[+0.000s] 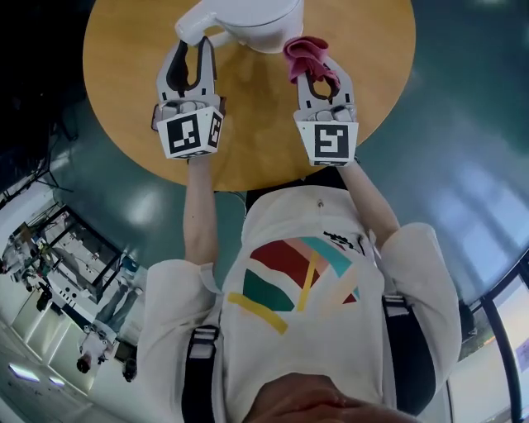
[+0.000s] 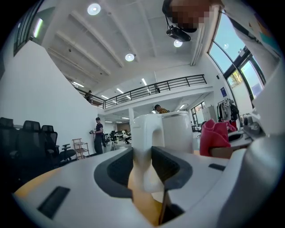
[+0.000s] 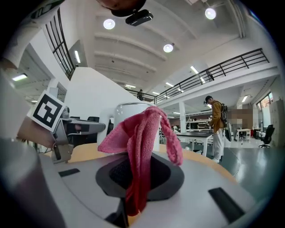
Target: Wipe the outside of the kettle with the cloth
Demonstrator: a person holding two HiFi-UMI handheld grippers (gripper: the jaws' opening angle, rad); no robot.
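"Kettle [image 1: 248,21] first. Where is it?"

"At the far side of the round table [image 1: 124,99]. The left gripper [image 1: 192,51] has its jaws wide, and they look pinched on the white handle [image 1: 195,30]."

"And the right gripper [image 1: 322,78]?"

"Its jaws are squeezed tight on the pink cloth [image 1: 304,54], just beside the kettle."

"What could go wrong?"

"I think a hard rub could tip the kettle if the handle slips. The floppy cloth could also slide out, since only a bit is pinched."
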